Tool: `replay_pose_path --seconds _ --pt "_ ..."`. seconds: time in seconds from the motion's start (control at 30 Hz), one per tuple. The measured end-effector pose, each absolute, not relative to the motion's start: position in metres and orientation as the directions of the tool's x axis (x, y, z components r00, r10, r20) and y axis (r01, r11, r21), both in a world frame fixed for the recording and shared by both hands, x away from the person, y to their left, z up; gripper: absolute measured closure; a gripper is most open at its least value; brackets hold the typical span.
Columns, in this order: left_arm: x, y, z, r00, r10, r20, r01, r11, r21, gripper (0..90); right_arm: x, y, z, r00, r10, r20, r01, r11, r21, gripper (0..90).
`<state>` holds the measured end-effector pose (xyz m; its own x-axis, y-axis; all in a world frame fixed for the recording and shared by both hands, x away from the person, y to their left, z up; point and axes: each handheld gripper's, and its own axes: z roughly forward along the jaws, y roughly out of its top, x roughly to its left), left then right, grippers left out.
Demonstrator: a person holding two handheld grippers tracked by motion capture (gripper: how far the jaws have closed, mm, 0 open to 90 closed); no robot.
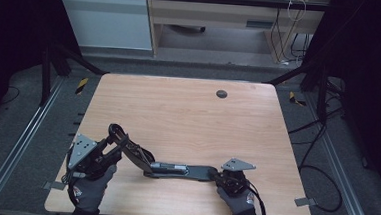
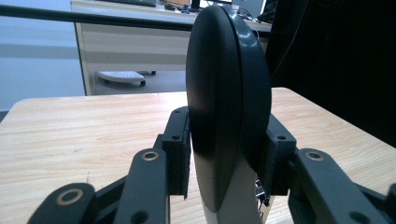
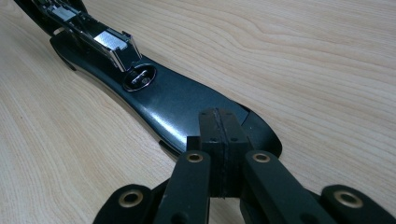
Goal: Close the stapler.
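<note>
A black stapler [image 1: 167, 167] lies opened out near the front edge of the wooden desk [image 1: 188, 112], its base flat on the wood and its top arm swung up and away to the left. The left gripper [image 1: 112, 148] (held in a grey-gloved hand [image 1: 91, 184]) has its fingers [image 2: 180, 149] closed narrowly on the raised arm's rounded black end [image 2: 224, 102], which stands upright between them in the left gripper view. The right gripper [image 1: 216, 175] meets the base's right end; in the right gripper view its fingers [image 3: 211, 140] are pressed together with no gap, resting on top of the base [image 3: 177, 100] rather than around it. Farther along the base sit the metal anvil plate [image 3: 141, 77] and the silver staple channel [image 3: 100, 39]. A small dark round grommet [image 1: 221, 94] is set in the desk's far side.
</note>
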<state>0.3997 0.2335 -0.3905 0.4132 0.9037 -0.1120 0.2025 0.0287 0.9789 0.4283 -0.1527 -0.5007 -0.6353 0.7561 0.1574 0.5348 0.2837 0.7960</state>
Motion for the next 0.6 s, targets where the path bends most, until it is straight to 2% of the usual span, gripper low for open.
replay_pose_path --seconds 0.6 --pt "0.3996 0.2233 -0.3876 0.417 0.906 -0.07 0.183 -0.009 0.983 60.6 0.4265 -0.1558 -0.5004 -0.631 0.759 0.159 0.537 0.28 0.795 90.0"
